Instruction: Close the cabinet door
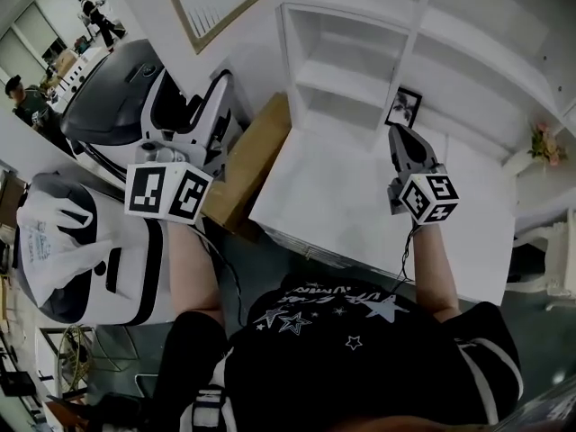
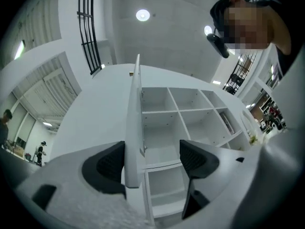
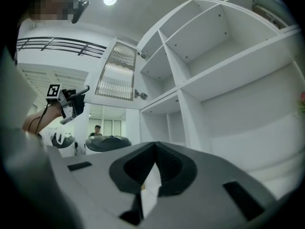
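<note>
The white cabinet (image 1: 360,61) of open shelves stands behind a white table. Its door (image 3: 116,71), a frame with ribbed glass, swings open at the upper left. In the left gripper view the door (image 2: 136,128) shows edge-on between the jaws of my left gripper (image 2: 152,159). The left pad (image 2: 107,166) sits close beside the edge and the right pad (image 2: 195,159) stands well apart from it. My right gripper (image 1: 396,135) hangs over the table and points at the shelves, its jaws shut with nothing in them (image 3: 153,147).
A small framed picture (image 1: 403,106) stands on the table (image 1: 342,205) at the cabinet's foot, and flowers (image 1: 544,142) sit to the right. A cardboard box (image 1: 252,156), large white machines (image 1: 117,88) and a plastic bag (image 1: 54,232) crowd the left side. People stand far off.
</note>
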The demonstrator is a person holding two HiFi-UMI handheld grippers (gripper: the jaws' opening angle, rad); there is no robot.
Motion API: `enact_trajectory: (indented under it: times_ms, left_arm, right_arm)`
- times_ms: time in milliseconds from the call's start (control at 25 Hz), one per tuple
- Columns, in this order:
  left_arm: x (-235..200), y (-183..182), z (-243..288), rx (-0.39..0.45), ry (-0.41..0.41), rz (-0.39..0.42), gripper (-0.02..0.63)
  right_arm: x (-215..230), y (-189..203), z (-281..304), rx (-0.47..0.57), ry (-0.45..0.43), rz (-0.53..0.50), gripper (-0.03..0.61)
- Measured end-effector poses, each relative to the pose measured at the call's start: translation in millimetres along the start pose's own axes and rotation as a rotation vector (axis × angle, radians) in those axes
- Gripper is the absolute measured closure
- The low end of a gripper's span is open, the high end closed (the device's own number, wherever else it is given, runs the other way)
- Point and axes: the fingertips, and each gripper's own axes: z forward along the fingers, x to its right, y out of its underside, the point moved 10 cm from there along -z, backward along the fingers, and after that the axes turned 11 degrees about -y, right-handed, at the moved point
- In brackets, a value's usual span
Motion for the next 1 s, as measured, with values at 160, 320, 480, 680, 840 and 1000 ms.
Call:
enact_trajectory:
  times_ms: [160, 320, 480, 680, 840, 1000]
  left_arm:
    - [8.7, -4.5, -3.0, -0.019, 0.063, -0.05, 0.252]
    - [28.7, -4.7, -4.7, -0.01, 0.103, -0.044, 0.274]
    - [52.0, -4.4, -4.1, 0.006, 0.113, -0.026, 0.316]
    - [79.5, -2.1, 1.6, 0.011, 0.166, -0.046, 0.344]
    - [98.2, 2.1, 10.4, 0.01, 0.206, -0.064, 0.371]
    - [115.9, 8.0, 24.4, 0.014, 0.239, -0.084, 0.43]
  right_arm:
    - [-3.4, 2.6, -1.9, -0.008, 0.008, -0.003, 0.572]
    - [-1.8, 4.9, -11.0, -0.012, 0.025, 0.001, 0.572]
    - [5.3, 3.8, -24.3, -0.015, 0.049, -0.001, 0.572]
    - [16.4, -0.8, -42.1, -0.003, 0.084, -0.003, 0.573]
    - [25.1, -0.6, -55.7, 0.002, 0.108, 0.003, 0.572]
    - [34.1, -0.6, -70.9, 0.009, 0.138, 0.008, 0.572]
